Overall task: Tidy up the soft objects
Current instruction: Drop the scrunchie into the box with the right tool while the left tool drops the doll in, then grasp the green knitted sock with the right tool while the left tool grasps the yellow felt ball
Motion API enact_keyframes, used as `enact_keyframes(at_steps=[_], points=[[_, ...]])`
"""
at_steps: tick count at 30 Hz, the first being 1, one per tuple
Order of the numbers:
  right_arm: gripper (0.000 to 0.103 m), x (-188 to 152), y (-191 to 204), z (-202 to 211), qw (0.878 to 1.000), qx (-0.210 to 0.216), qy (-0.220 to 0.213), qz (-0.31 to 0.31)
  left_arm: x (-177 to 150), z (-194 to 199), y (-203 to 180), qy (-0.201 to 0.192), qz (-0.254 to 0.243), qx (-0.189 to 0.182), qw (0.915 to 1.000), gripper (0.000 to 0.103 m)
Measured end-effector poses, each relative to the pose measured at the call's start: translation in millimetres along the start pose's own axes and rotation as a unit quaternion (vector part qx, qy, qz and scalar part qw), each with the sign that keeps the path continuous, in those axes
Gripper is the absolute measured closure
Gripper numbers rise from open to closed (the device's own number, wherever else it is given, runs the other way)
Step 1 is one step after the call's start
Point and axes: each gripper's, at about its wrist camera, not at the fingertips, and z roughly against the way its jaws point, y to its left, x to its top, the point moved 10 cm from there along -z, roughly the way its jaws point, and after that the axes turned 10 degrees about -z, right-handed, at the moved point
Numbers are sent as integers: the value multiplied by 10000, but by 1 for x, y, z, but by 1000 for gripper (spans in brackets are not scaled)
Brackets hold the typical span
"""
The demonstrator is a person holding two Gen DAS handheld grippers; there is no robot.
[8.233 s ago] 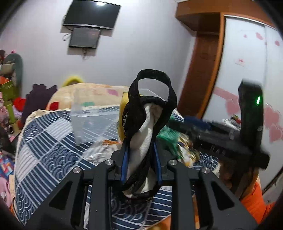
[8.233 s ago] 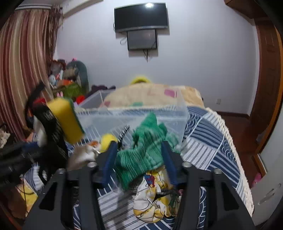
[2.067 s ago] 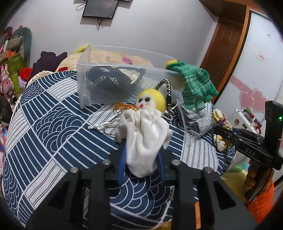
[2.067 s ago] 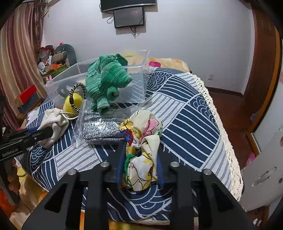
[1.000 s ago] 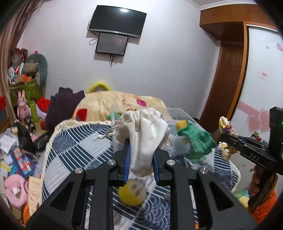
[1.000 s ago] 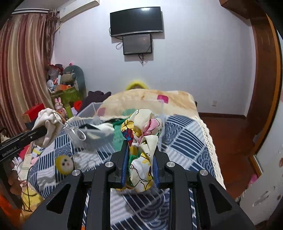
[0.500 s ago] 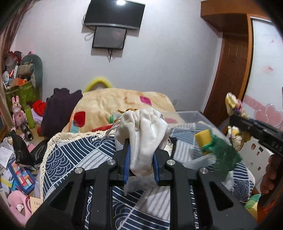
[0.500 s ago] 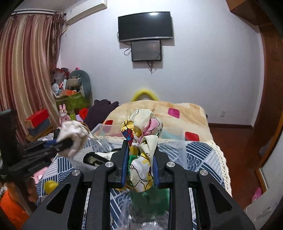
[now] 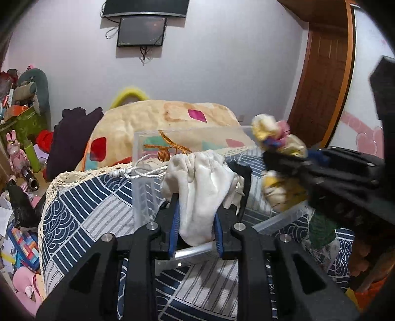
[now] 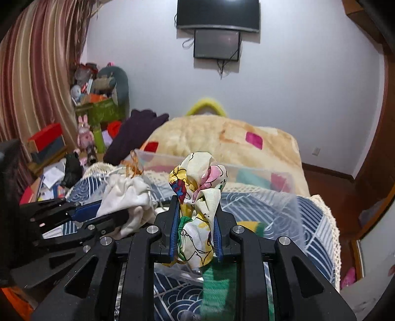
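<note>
Two grippers up over the bed, each clamped on a soft item.

Left gripper [image 9: 196,228]: blue-padded fingers [image 9: 174,229] pinched narrow on a white drawstring pouch [image 9: 197,190]. Pouch bulges above the fingertips, its lower end hanging between them. White cord [image 9: 138,172] trails off to the gripper's left; an orange tassel [image 9: 170,148] sits just beyond the pouch top. From the right wrist view the same pouch [image 10: 126,197] shows to the left of the right gripper, held out ahead of the left gripper's black body.

Right gripper [image 10: 196,227]: fingers closed on a floral cloth bundle [image 10: 200,197], yellow, pink and white with black outlines. Bundle rises above the fingertips and also spills below them. In the left wrist view this bundle [image 9: 279,148] appears to the right of the left gripper, blurred.

Clear plastic bin [image 9: 145,197] lies directly ahead of and below both grippers; its near rim [image 10: 271,172] runs behind the floral bundle. Both held items sit over the bin's opening or near its front edge; cannot tell exactly which. Green knit cloth [image 10: 217,284] hangs below the right gripper, beneath the fingers; in the left view it shows low to the right [image 9: 321,229].

Blue-and-white patterned bedspread [image 9: 86,210] under the bin. Cream blanket with coloured patches [image 10: 222,138] beyond the bin. Wall-mounted screen [image 10: 217,14] straight ahead, high. Striped curtain [image 10: 32,74] far to the left of the right gripper.
</note>
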Motion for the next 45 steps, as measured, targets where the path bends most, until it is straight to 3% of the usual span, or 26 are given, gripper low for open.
enact_keyframes(at_steps=[4,6,9,11,13,24,30,33,39,45], points=[[82,-10,3,-12,9996,-20,274,110,1,2,-1,11,-14,-23,10000,66],[79,-14,2,-15,9992,-26,366,129,1,6,-3,-15,-15,-32,10000,50],[69,-15,-1,-9,9992,-114,333,181,2,11,-4,-33,-54,25,10000,44],[56,-13,-4,0,9996,-136,213,151,2,16,-3,-62,2,3,10000,41],[50,-10,-7,9,9998,-98,105,104,3,22,-3,-113,61,-15,9999,41],[43,7,-8,63,9985,63,-547,64,11,78,-3,-555,-10,242,9982,33],[38,6,-17,86,9971,70,-763,6,7,112,-1,-798,-91,435,9958,18],[33,0,-26,95,9962,-14,-865,-43,-3,122,1,-810,1,435,9958,14],[30,-20,-42,98,9970,-160,-754,-119,-34,128,12,-628,-88,871,9942,7],[29,-47,-53,88,9983,-202,-449,-312,-83,116,32,-140,207,988,9948,7]])
